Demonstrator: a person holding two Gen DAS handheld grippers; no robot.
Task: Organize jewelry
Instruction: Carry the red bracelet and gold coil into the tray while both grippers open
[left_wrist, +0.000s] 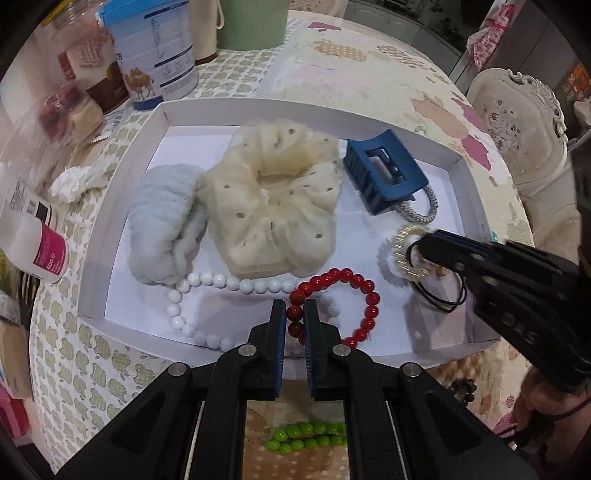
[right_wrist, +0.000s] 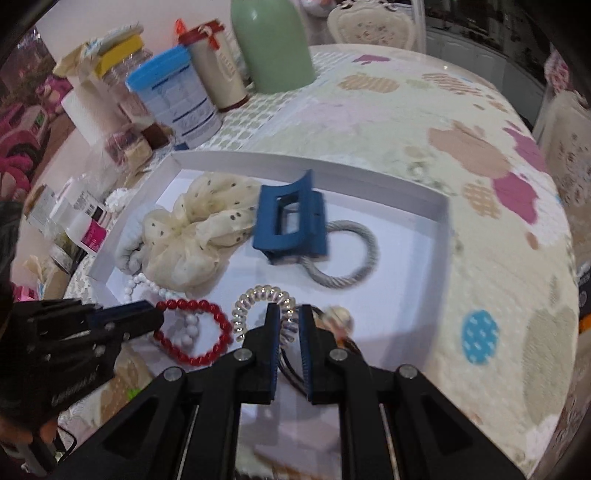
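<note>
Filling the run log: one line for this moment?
left tongs: shut on red bead bracelet | right tongs: shut on spiral hair tie | white tray

Left gripper (left_wrist: 295, 314) rising from the bottom centre of its own view, pointing steeply downward, jaws drawn together, right gripper (right_wrist: 288, 317) doing likewise at the bottom centre of its view, entering the left view from the right edge.

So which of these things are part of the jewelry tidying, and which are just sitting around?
Part of the job:
white tray
red bracelet
white beads
cream scrunchie
blue claw clip
spiral hair tie
green beads

Just lying about:
blue-lidded tin
green jug
white bottle
chair
</note>
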